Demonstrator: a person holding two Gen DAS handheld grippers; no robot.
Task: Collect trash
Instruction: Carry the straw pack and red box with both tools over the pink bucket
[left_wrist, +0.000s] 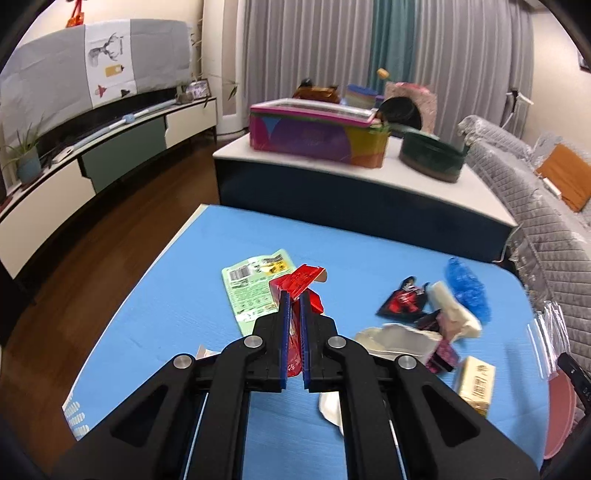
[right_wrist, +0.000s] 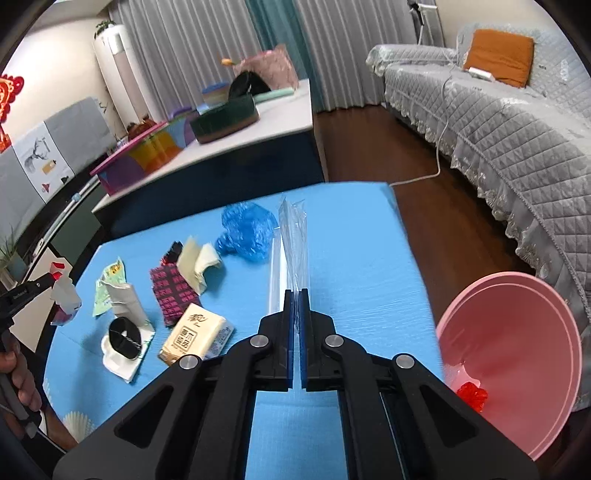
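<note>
My left gripper (left_wrist: 294, 295) is shut on a red wrapper (left_wrist: 301, 280) and holds it above the blue table (left_wrist: 177, 295). It also shows at the left edge of the right wrist view (right_wrist: 44, 282). My right gripper (right_wrist: 297, 293) is shut on a clear plastic wrapper (right_wrist: 291, 236) that hangs forward over the table. A pink bin (right_wrist: 517, 354) stands at the table's right side with a red scrap (right_wrist: 471, 395) inside. Several pieces of trash lie on the table: a green packet (left_wrist: 251, 284), a blue plastic bag (right_wrist: 245, 229), a dark patterned wrapper (right_wrist: 171, 291), a tissue pack (right_wrist: 197, 338).
A torn white carton (right_wrist: 125, 299) and a black ring on white paper (right_wrist: 125, 341) lie at the table's left. Behind stands a low white table (left_wrist: 369, 173) with a colourful box (left_wrist: 317, 133). A grey sofa (right_wrist: 498, 122) runs along the right. A TV cabinet (left_wrist: 92, 158) lines the left wall.
</note>
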